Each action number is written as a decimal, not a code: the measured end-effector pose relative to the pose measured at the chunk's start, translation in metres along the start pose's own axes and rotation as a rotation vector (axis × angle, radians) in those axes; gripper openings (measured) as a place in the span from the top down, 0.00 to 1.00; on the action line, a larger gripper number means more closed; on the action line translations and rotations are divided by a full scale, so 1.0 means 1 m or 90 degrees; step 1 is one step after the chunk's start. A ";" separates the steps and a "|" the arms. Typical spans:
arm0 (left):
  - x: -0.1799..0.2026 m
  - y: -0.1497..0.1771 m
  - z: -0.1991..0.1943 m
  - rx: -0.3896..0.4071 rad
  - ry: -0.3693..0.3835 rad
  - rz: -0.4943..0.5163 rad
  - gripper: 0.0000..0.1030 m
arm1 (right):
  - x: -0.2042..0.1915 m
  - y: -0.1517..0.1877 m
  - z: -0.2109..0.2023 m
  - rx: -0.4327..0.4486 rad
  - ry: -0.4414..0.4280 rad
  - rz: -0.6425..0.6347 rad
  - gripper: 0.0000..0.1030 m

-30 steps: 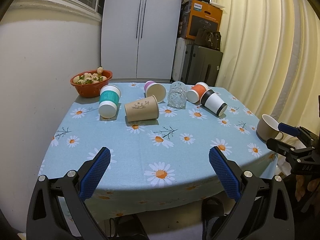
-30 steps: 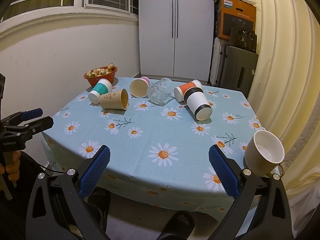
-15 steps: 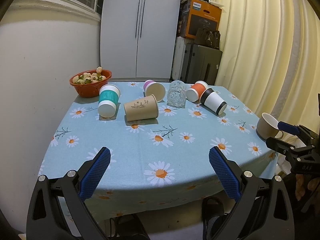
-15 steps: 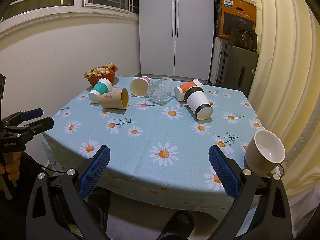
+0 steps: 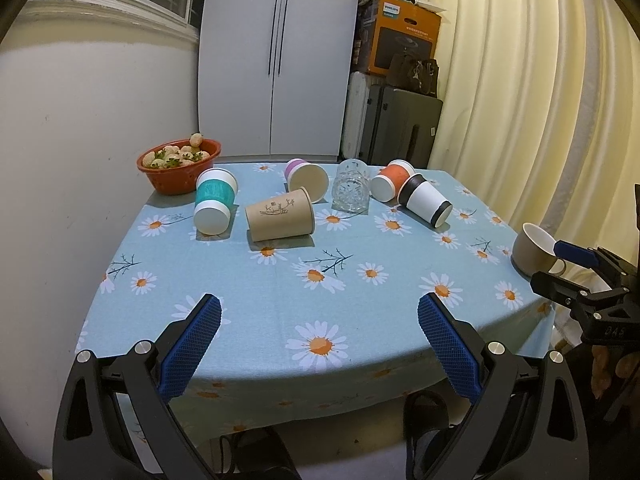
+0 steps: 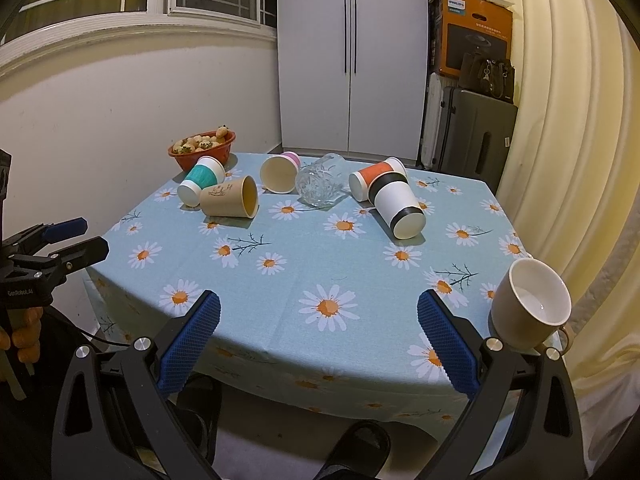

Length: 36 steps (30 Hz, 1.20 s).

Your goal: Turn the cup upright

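Observation:
Several cups lie on their sides at the far part of the daisy tablecloth (image 5: 280, 292): a teal cup (image 5: 214, 200), a brown paper cup (image 5: 280, 214), a pink cup (image 5: 306, 174), a clear glass (image 5: 352, 190), an orange cup (image 5: 390, 180) and a black-and-white cup (image 5: 426, 200). A beige mug (image 6: 530, 306) lies tilted at the table's near right edge. My left gripper (image 5: 318, 344) is open and empty at the near edge. My right gripper (image 6: 318, 344) is open and empty, with the mug just right of its right finger (image 6: 448, 348).
A red bowl of strawberries (image 5: 180, 164) stands at the far left corner. A white wall is on the left, a white cabinet (image 5: 276, 60) behind, suitcases and a box (image 5: 400, 36) at back right, and a yellow curtain (image 5: 540, 80) on the right.
Both views have drifted only slightly; the cups and mug have not moved, and both grippers stay open.

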<state>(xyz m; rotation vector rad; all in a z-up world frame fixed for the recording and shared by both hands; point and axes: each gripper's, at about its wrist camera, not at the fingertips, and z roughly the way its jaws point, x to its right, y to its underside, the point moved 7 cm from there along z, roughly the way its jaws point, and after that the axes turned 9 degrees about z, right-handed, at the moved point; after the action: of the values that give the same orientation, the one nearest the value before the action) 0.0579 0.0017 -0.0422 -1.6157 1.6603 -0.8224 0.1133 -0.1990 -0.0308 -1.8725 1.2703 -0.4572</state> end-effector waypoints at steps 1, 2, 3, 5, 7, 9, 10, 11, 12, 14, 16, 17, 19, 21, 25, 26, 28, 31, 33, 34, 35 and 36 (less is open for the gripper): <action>0.001 0.000 0.000 -0.001 0.000 0.001 0.06 | 0.000 0.000 0.000 0.000 0.000 0.000 0.05; 0.002 0.000 0.000 -0.002 0.000 0.003 0.06 | 0.000 0.000 0.000 0.000 0.000 0.000 0.05; 0.003 0.000 0.000 -0.002 0.000 0.006 0.06 | 0.001 0.000 0.000 0.000 0.000 0.000 0.05; 0.004 0.000 0.000 -0.002 0.000 0.009 0.06 | 0.000 0.000 0.000 0.000 0.000 0.001 0.05; 0.004 0.000 0.000 -0.003 0.001 0.008 0.06 | 0.000 0.000 0.000 -0.001 0.000 0.000 0.05; 0.005 0.000 0.000 -0.003 0.003 0.007 0.06 | 0.000 0.001 0.001 -0.002 0.000 0.000 0.05; 0.004 0.000 0.001 -0.004 0.004 0.007 0.06 | -0.001 0.001 0.001 -0.002 0.000 -0.001 0.05; 0.005 0.000 0.001 -0.004 0.007 0.008 0.06 | -0.001 0.001 0.000 -0.002 0.000 -0.001 0.05; 0.006 0.000 0.001 -0.004 0.008 0.010 0.06 | -0.001 0.001 0.000 -0.001 0.001 -0.001 0.05; 0.008 0.000 0.001 -0.003 0.009 0.016 0.06 | 0.000 0.000 -0.002 0.004 0.001 0.003 0.05; 0.008 0.000 0.001 -0.004 0.013 0.015 0.06 | 0.001 0.000 -0.001 0.002 0.000 0.006 0.05; 0.008 0.000 0.002 -0.006 0.018 0.015 0.06 | 0.001 0.000 0.000 0.000 -0.001 0.008 0.05; 0.010 -0.002 0.005 -0.014 0.039 0.016 0.06 | 0.001 0.000 0.001 -0.006 -0.006 0.008 0.05; 0.009 -0.004 0.009 -0.021 0.060 0.011 0.06 | 0.001 -0.001 0.004 -0.010 -0.006 0.011 0.05; 0.002 -0.013 0.016 -0.028 0.083 0.000 0.06 | 0.001 -0.003 0.010 -0.020 -0.013 0.021 0.05; -0.001 -0.017 0.018 -0.028 0.083 0.003 0.06 | 0.001 -0.004 0.011 -0.023 -0.019 0.023 0.05; -0.008 -0.028 0.021 -0.030 0.083 0.012 0.06 | -0.002 -0.006 0.015 -0.033 -0.036 0.027 0.05; -0.018 -0.045 0.030 -0.045 0.090 0.035 0.06 | -0.005 -0.010 0.023 -0.048 -0.060 0.036 0.05; -0.023 -0.055 0.036 -0.054 0.094 0.062 0.06 | -0.007 -0.013 0.029 -0.063 -0.080 0.041 0.05; -0.026 -0.064 0.042 -0.058 0.092 0.091 0.06 | -0.008 -0.015 0.033 -0.070 -0.088 0.045 0.05; -0.027 -0.068 0.046 -0.061 0.093 0.108 0.06 | -0.009 -0.018 0.035 -0.075 -0.098 0.051 0.05; -0.028 -0.076 0.052 -0.066 0.095 0.135 0.06 | -0.010 -0.023 0.039 -0.082 -0.116 0.061 0.05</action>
<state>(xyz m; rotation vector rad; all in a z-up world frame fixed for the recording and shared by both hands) 0.1444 0.0281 -0.0097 -1.4432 1.9693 -0.7748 0.1491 -0.1699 -0.0353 -1.9016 1.2844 -0.1529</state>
